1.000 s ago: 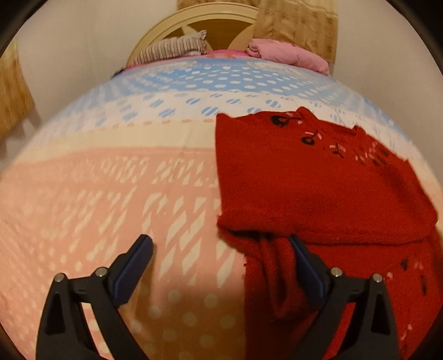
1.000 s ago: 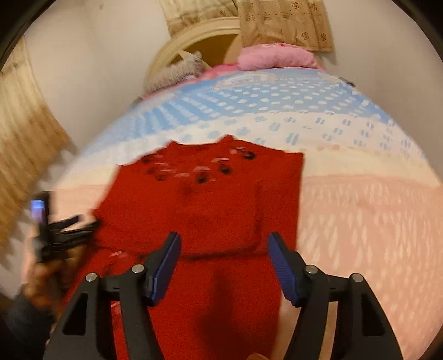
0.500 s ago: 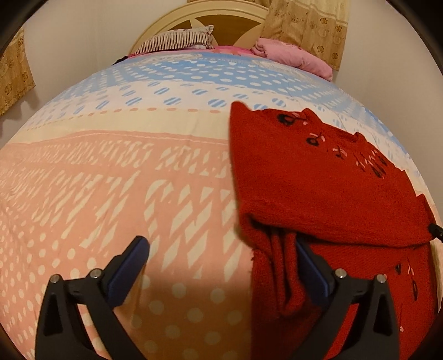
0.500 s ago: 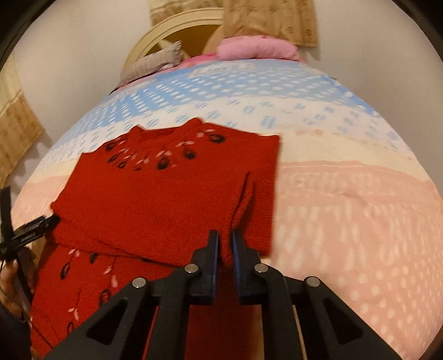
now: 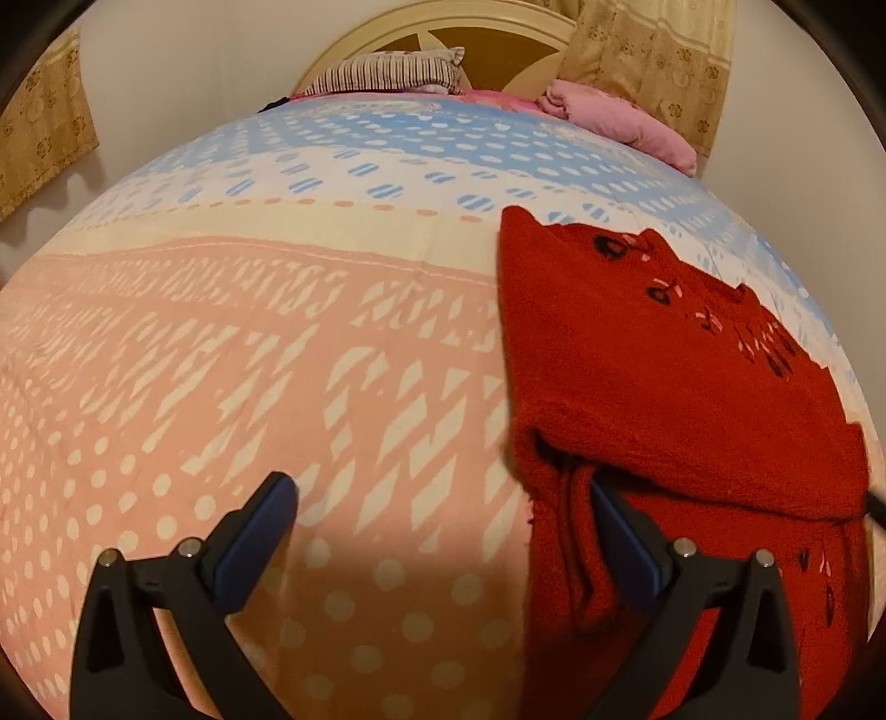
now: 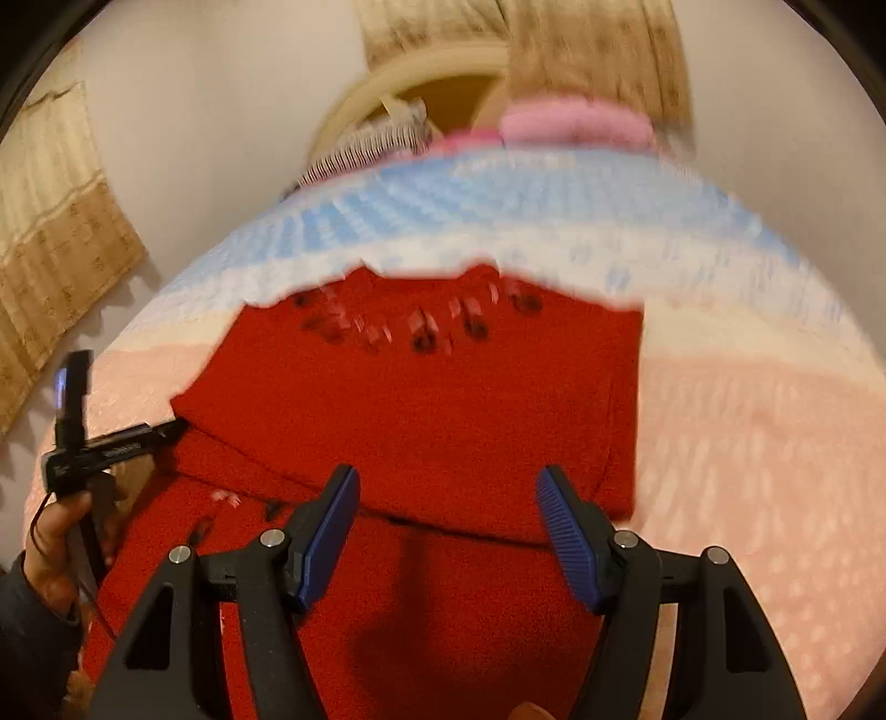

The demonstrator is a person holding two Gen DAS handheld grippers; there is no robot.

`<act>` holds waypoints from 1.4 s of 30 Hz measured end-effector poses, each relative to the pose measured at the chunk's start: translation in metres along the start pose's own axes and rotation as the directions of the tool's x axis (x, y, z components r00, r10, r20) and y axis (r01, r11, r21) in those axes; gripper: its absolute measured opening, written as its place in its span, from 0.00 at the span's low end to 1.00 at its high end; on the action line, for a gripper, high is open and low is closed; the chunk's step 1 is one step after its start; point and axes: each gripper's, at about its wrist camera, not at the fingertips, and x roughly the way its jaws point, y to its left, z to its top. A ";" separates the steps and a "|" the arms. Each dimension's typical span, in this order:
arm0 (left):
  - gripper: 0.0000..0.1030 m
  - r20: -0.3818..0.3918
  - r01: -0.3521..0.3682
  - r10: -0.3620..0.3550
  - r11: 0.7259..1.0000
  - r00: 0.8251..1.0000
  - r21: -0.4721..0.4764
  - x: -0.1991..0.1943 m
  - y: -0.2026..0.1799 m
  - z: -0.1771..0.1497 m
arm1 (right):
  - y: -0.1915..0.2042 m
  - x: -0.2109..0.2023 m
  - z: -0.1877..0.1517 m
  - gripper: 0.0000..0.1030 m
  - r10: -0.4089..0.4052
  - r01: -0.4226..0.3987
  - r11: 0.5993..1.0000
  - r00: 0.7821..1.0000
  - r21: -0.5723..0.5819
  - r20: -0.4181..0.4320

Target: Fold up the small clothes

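A red knitted sweater (image 6: 443, 399) with dark embroidered motifs near the neck lies partly folded on the bed; it also shows at the right of the left wrist view (image 5: 681, 399). My left gripper (image 5: 443, 526) is open and empty; its right finger rests against a bunched fold at the sweater's left edge. My right gripper (image 6: 448, 520) is open and empty, low over the sweater's folded edge. The other gripper (image 6: 105, 443), held in a hand, shows at the sweater's left side in the right wrist view.
The bed sheet (image 5: 249, 360) is pink, cream and blue with white marks. A striped pillow (image 5: 387, 72) and a pink blanket (image 5: 626, 122) lie at the headboard (image 5: 443, 33). Curtains (image 6: 50, 249) hang by the walls.
My right gripper was shut on a pinched fold of the sweater half a second ago; it has opened and let go. The fold lies flat. The left gripper barely moved.
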 end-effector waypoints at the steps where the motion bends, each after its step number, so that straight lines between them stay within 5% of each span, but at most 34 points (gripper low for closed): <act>1: 1.00 -0.005 0.009 -0.009 1.000 1.000 -0.008 0.000 0.002 0.000 | -0.011 0.005 -0.005 0.65 0.026 -0.026 0.999 1.000 0.036 -0.005; 9: 1.00 0.016 0.000 -0.001 0.999 1.000 0.041 -0.009 -0.004 -0.007 | -0.017 -0.015 -0.020 0.65 -0.031 0.031 1.000 0.999 0.001 0.036; 13: 1.00 0.067 -0.062 0.056 0.994 0.996 0.092 -0.018 -0.014 -0.011 | -0.026 -0.021 -0.027 0.65 -0.059 0.055 0.997 0.996 0.047 0.069; 18: 1.00 0.081 -0.099 0.089 0.987 0.993 0.123 -0.019 -0.021 -0.011 | 0.009 -0.044 -0.017 0.65 -0.030 0.047 0.995 0.983 -0.087 0.179; 22: 1.00 0.078 -0.093 0.084 0.989 0.993 0.119 -0.018 -0.019 -0.010 | 0.029 -0.032 -0.008 0.65 -0.013 0.036 0.988 0.989 -0.149 0.149; 28: 1.00 0.079 -0.089 0.080 0.989 0.994 0.117 -0.017 -0.019 -0.011 | 0.021 0.016 -0.021 0.66 -0.063 0.062 0.991 0.998 -0.123 -0.005; 33: 1.00 0.084 -0.099 0.088 0.987 0.993 0.127 -0.018 -0.021 -0.012 | 0.029 0.017 -0.024 0.75 -0.077 0.067 0.982 0.996 -0.177 -0.047; 42: 1.00 0.119 -0.103 0.083 0.981 0.989 0.165 -0.030 -0.026 -0.020 | 0.015 -0.007 -0.040 0.76 -0.077 0.077 0.993 0.997 -0.087 0.009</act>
